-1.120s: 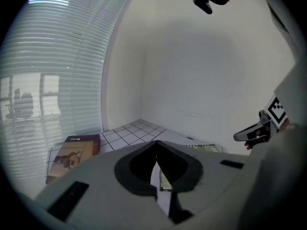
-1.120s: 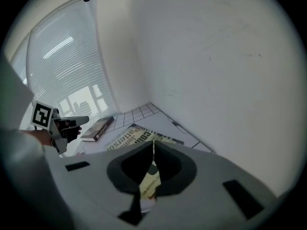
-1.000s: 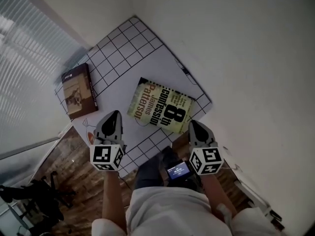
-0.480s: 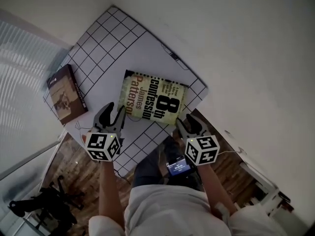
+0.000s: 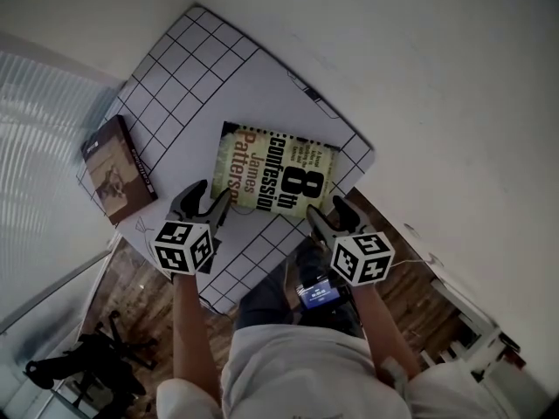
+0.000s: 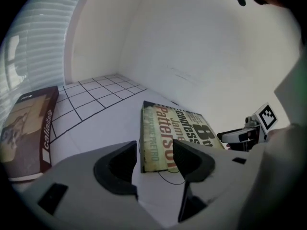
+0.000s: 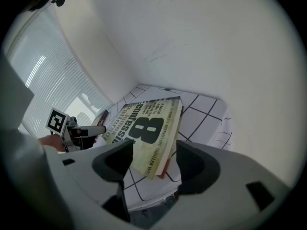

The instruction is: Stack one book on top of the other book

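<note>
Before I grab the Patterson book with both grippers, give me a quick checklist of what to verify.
1. Patterson book lies flat, cover up, on the grid mat: ok.
2. Left gripper jaws opening, one near corner of the book in line with them, pads not on it: ok.
3. Right gripper jaws opening, the other near corner in line, pads not on it: ok.
4. Brown book lies flat at the mat's edge, nothing on it: ok.
5. Room under the Patterson book for a jaw: cannot tell.
</note>
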Demonstrator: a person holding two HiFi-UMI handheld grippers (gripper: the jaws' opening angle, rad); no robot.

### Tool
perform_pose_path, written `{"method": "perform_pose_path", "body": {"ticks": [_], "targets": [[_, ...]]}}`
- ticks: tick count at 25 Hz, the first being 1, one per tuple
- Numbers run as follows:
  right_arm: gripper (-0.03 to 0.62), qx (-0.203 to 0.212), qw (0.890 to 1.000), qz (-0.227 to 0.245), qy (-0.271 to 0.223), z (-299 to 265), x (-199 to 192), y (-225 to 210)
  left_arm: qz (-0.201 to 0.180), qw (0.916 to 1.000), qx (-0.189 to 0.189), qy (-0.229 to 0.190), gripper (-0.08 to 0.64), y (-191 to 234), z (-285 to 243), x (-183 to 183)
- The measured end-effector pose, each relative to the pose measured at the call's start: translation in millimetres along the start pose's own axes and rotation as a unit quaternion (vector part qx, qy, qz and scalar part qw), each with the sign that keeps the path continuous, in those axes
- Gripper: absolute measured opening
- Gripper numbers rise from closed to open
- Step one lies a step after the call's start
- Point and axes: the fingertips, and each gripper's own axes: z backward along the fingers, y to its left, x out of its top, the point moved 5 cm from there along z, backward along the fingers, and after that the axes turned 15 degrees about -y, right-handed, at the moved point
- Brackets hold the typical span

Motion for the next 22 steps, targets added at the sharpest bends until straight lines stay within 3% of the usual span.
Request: {"method": "perform_pose_path", "body": {"ticks": [5, 11, 14, 22], "targets": [[0.301, 0.001, 1.000, -0.021, 0.003, -6.5, -1.2, 0.8, 0.029, 0.9995, 0.005, 0.003, 0.230, 3.4, -9.2, 2.6], [0.302, -0.019, 0.998, -0.053, 0.013, -17.0, -8.4, 1.2, 0.032, 0.9990, -0.011, 0.027, 0.229, -0.6, -17.0, -5.8], [0.255, -0.042, 0.997, -0.062, 0.016, -21.0, -9.4, 1.3, 0.062, 0.9974, -0.019, 0.032, 0.212, 0.4, -19.1, -6.4], [0.245, -0.037, 0.997, -0.061, 0.025, -20.6, -7.8, -1.1, 0.077, 0.9961, -0.019, 0.041, 0.207, 0.2, -20.4, -6.3]]}}
